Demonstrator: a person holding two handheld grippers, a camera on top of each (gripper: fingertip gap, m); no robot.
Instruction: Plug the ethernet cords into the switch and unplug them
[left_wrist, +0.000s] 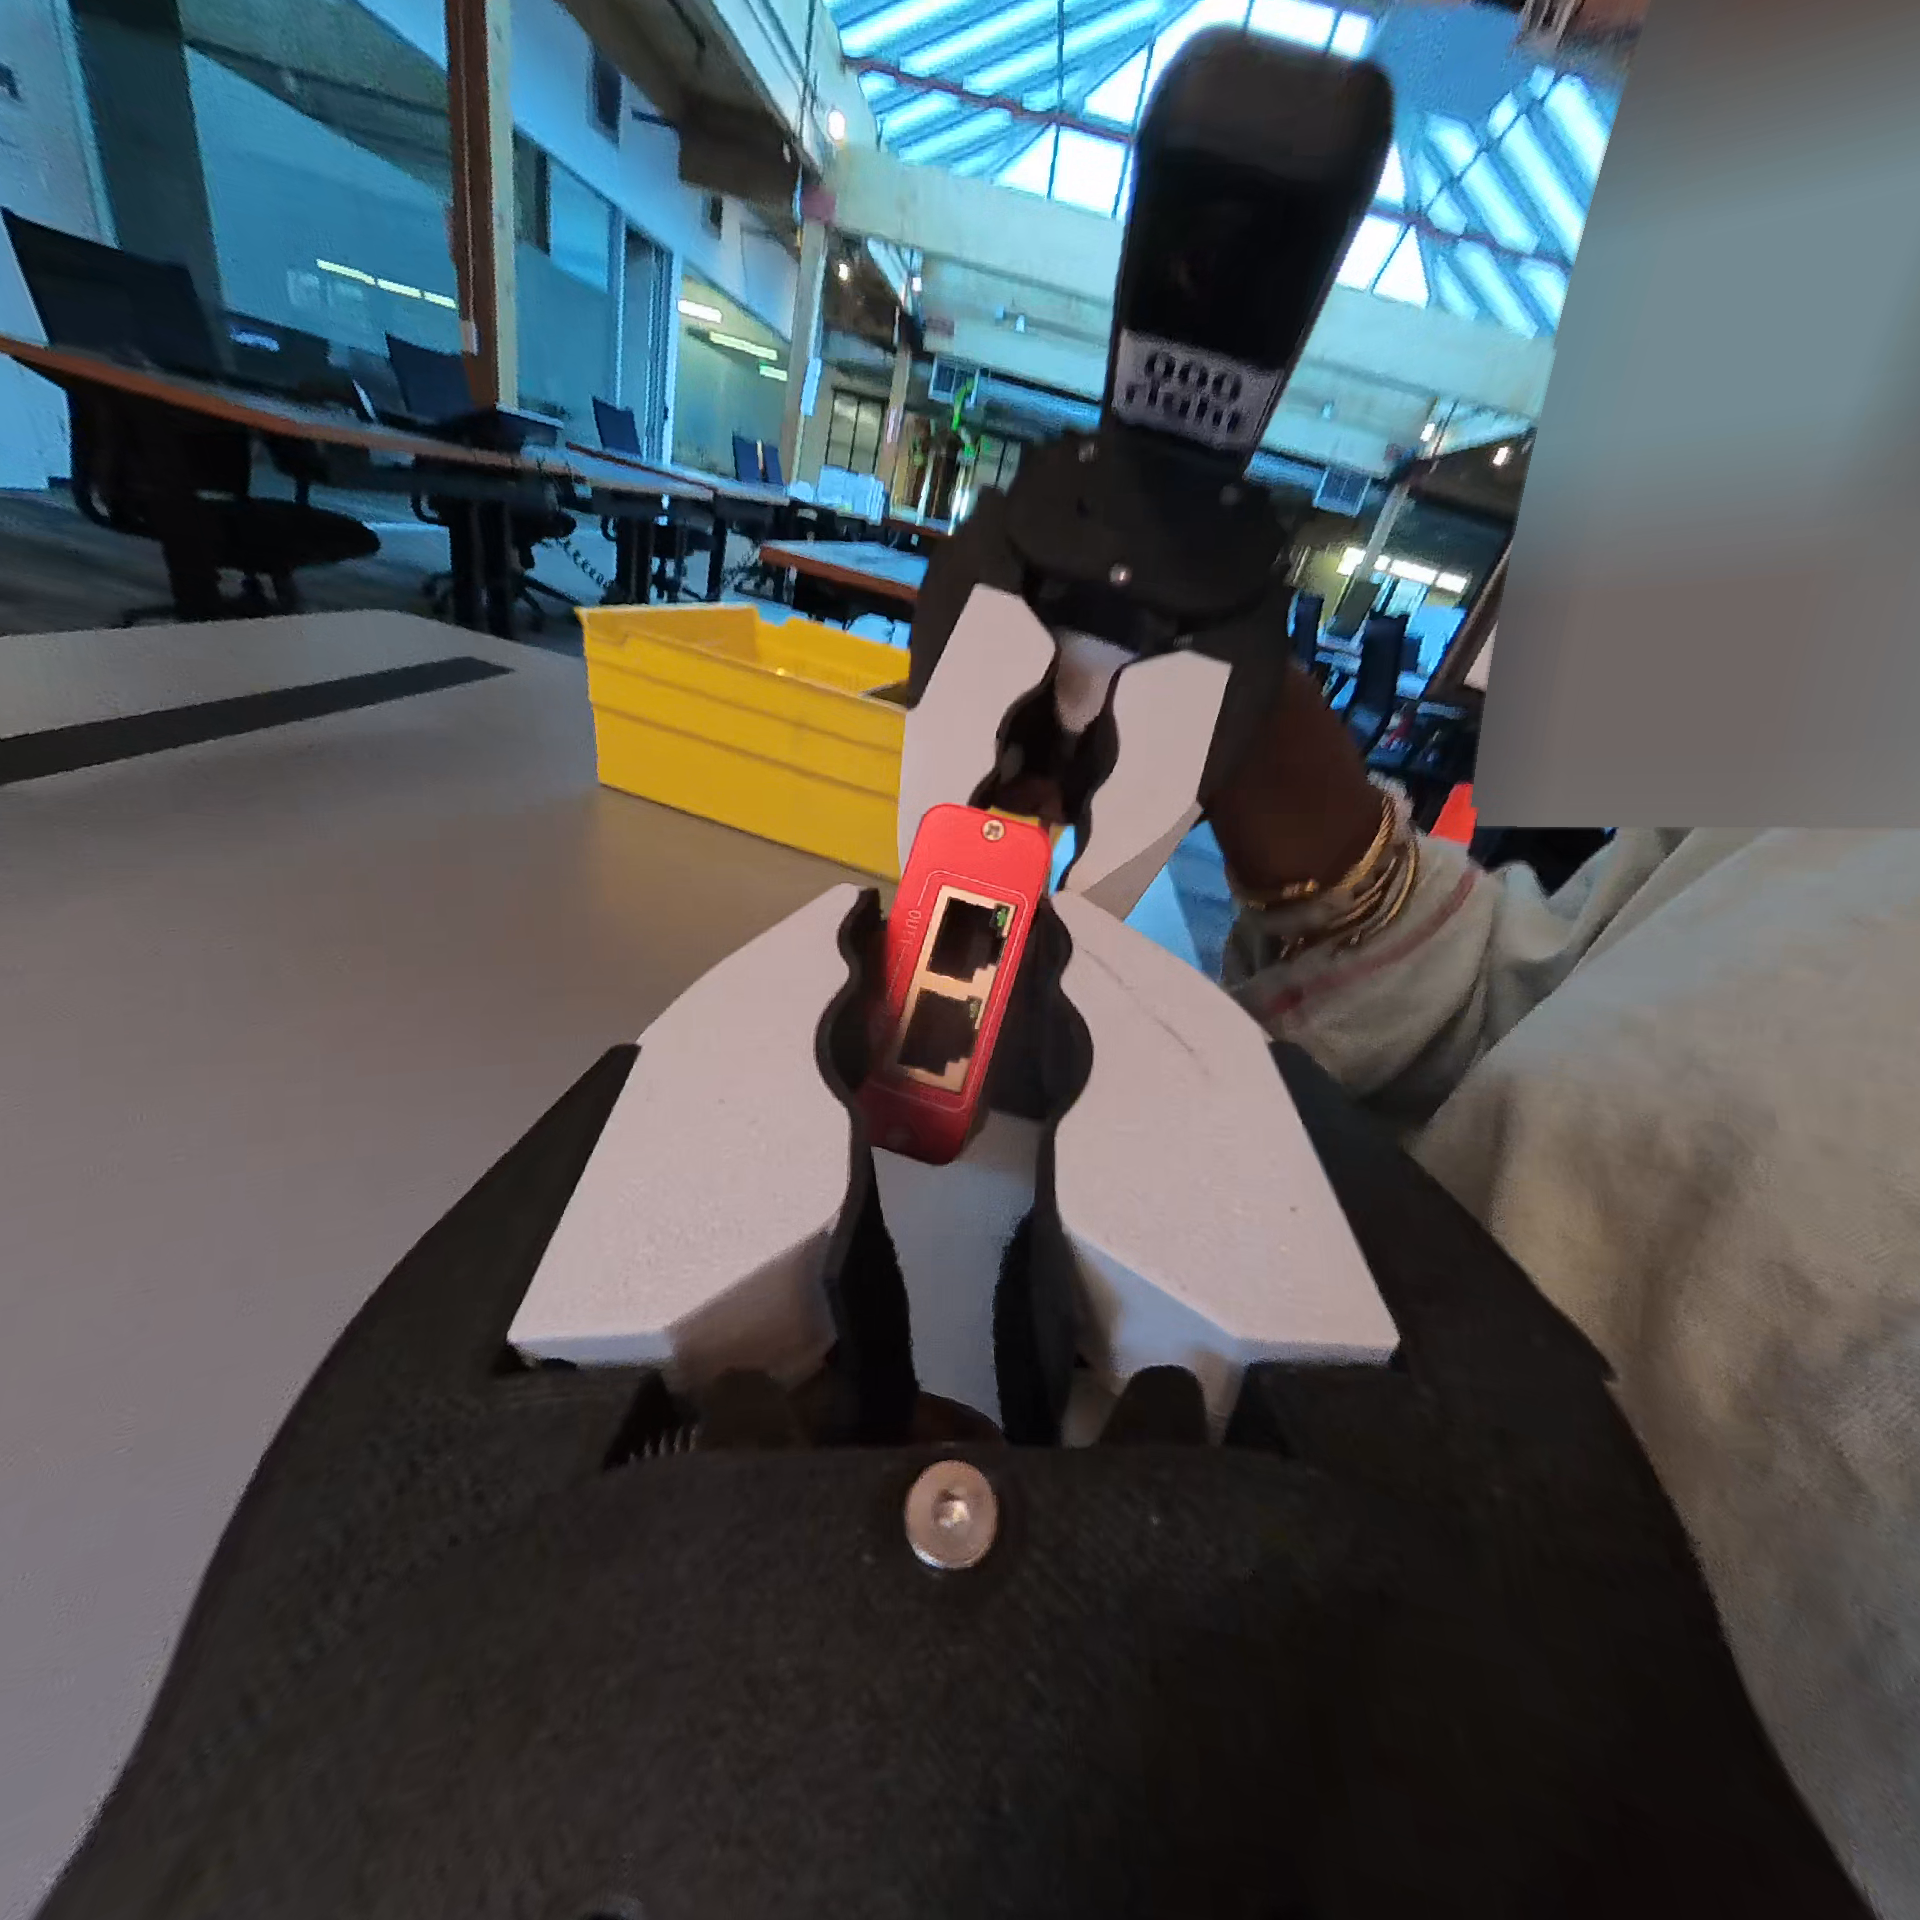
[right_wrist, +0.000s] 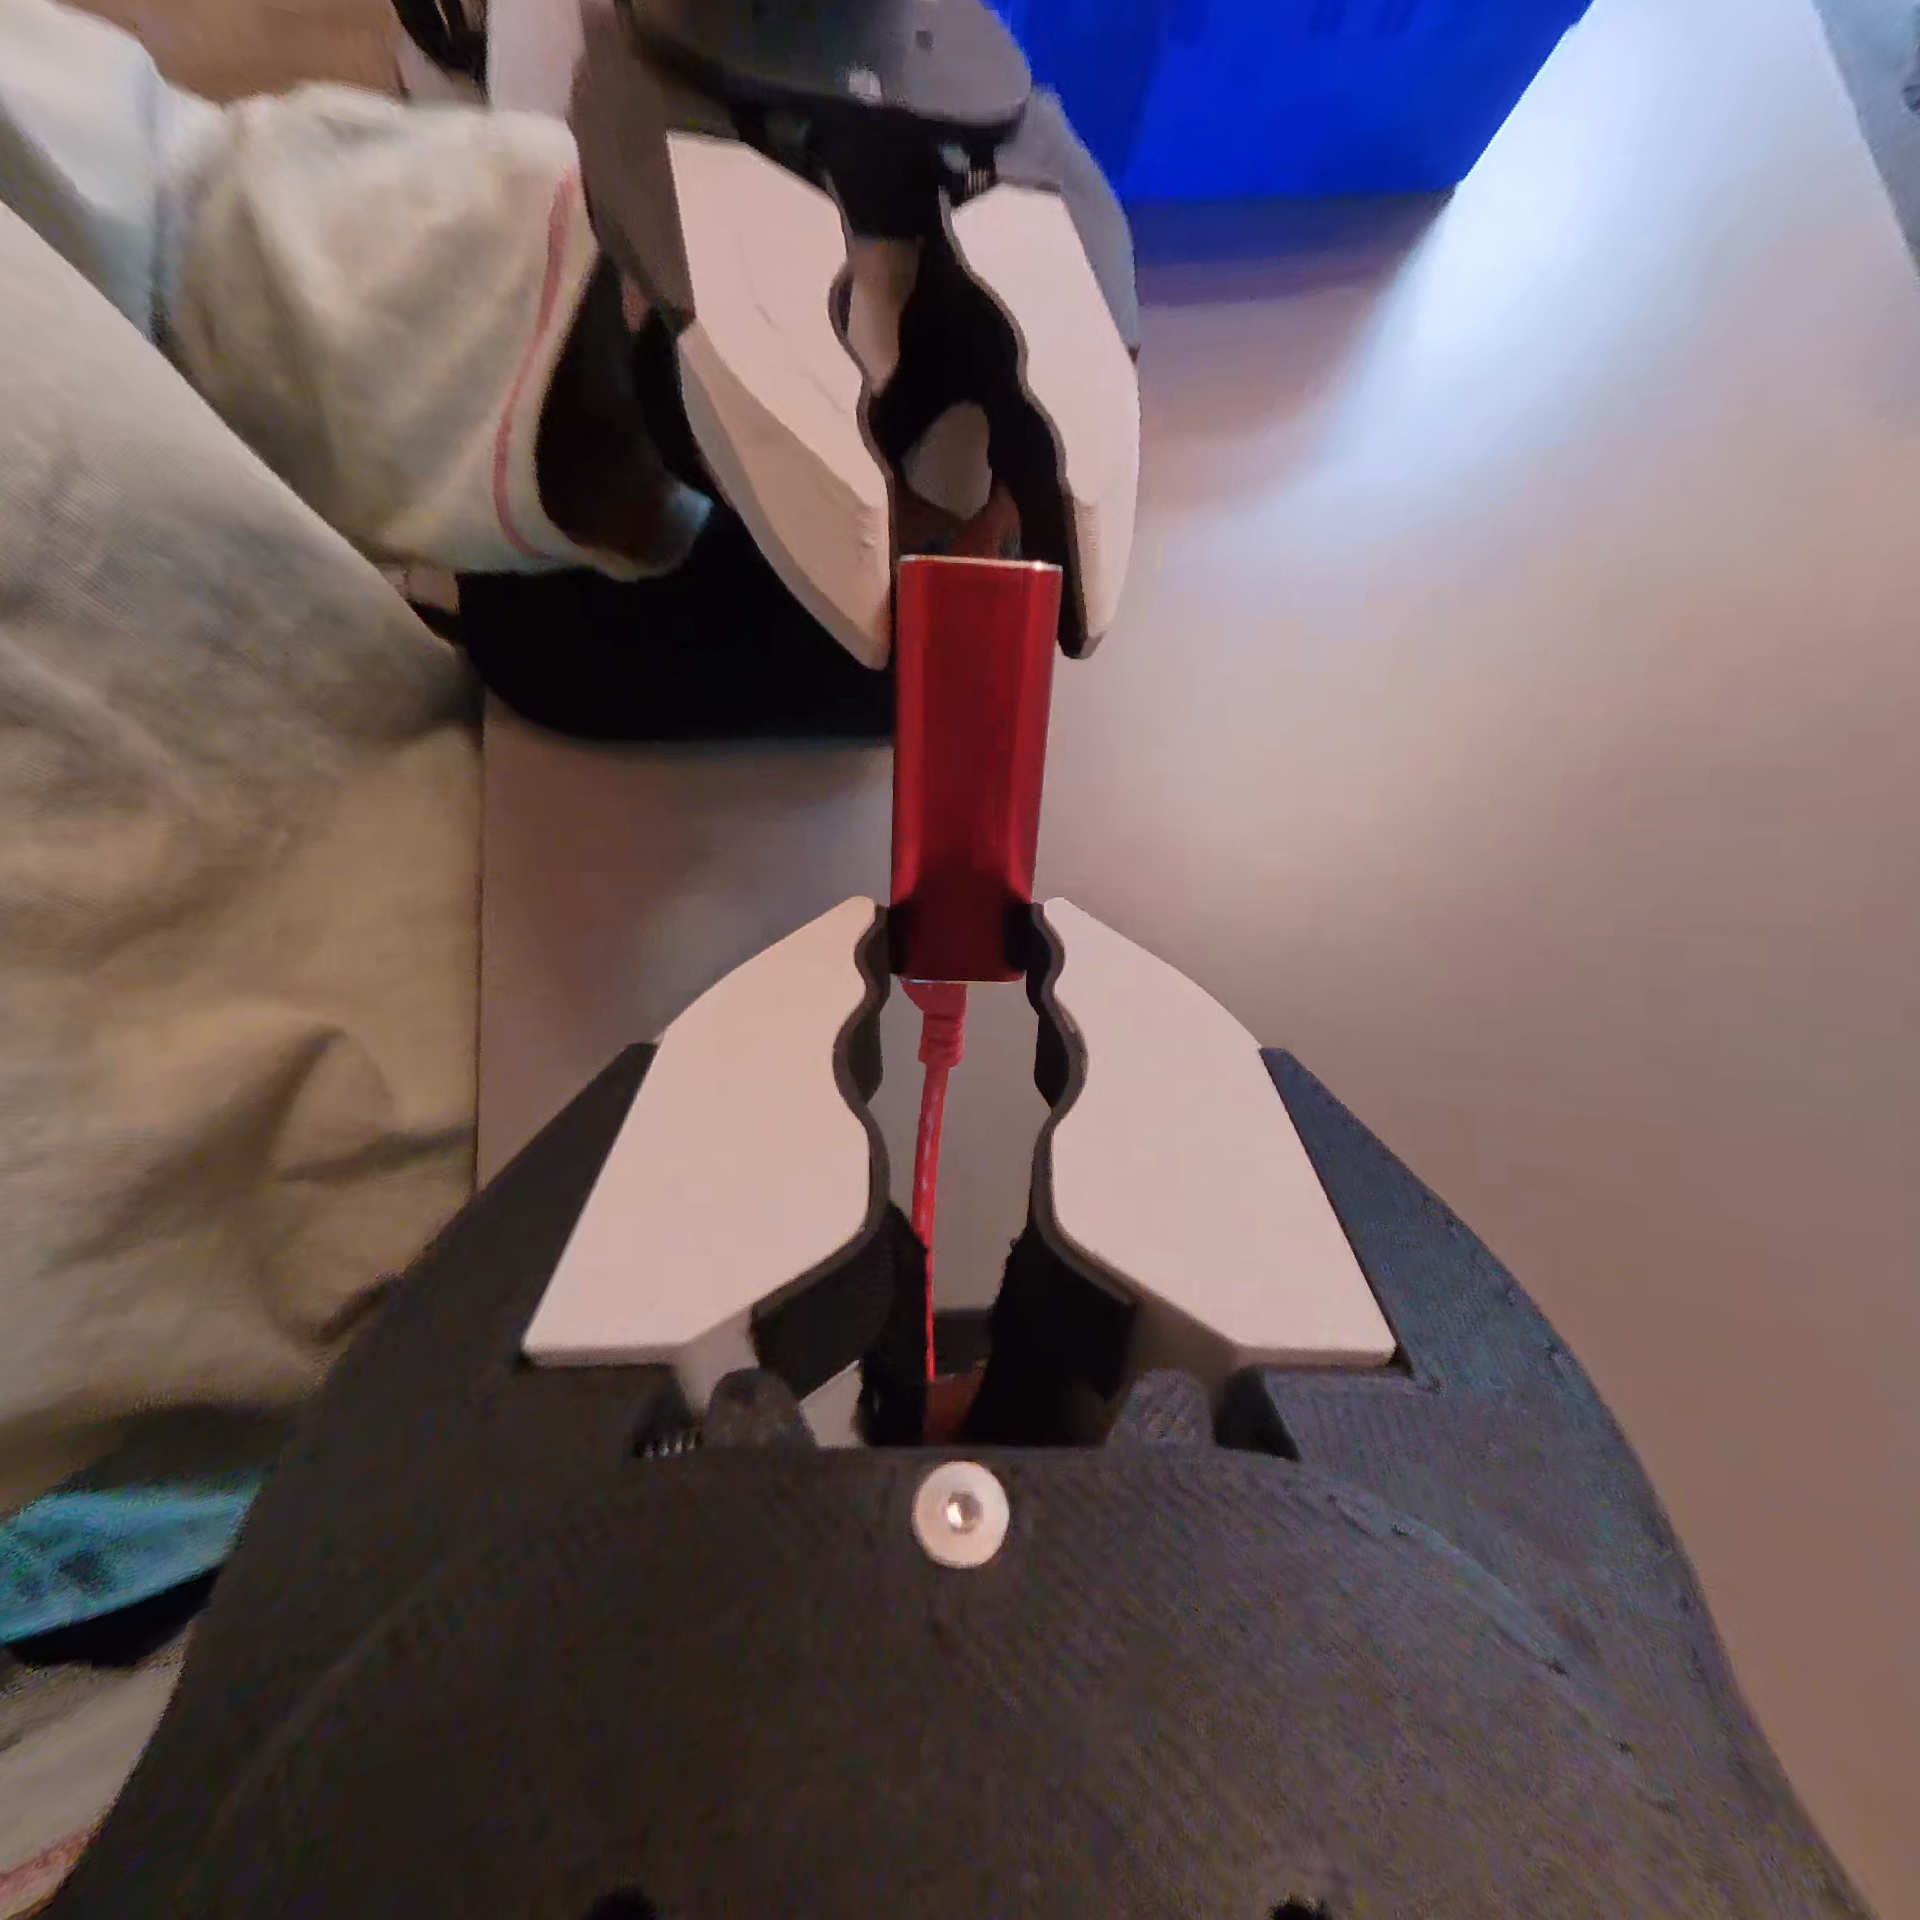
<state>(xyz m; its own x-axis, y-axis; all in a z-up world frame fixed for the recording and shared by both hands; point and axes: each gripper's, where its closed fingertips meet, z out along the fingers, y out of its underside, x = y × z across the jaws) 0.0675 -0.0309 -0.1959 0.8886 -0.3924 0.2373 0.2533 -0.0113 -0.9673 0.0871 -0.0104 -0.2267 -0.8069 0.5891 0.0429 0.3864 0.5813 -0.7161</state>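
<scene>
Both my left hand-held gripper and right hand-held gripper clench the red switch; pulling unevenly could twist it loose.

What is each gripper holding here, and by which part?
Both hold the same red switch. The left gripper clamps the end with the two open ports; the right gripper clamps the opposite end, where the red cable exits.

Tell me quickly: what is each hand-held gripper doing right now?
Left hand-held gripper: closed on the red switch, ports end.
Right hand-held gripper: closed on the switch's other end, by the red cable.
</scene>
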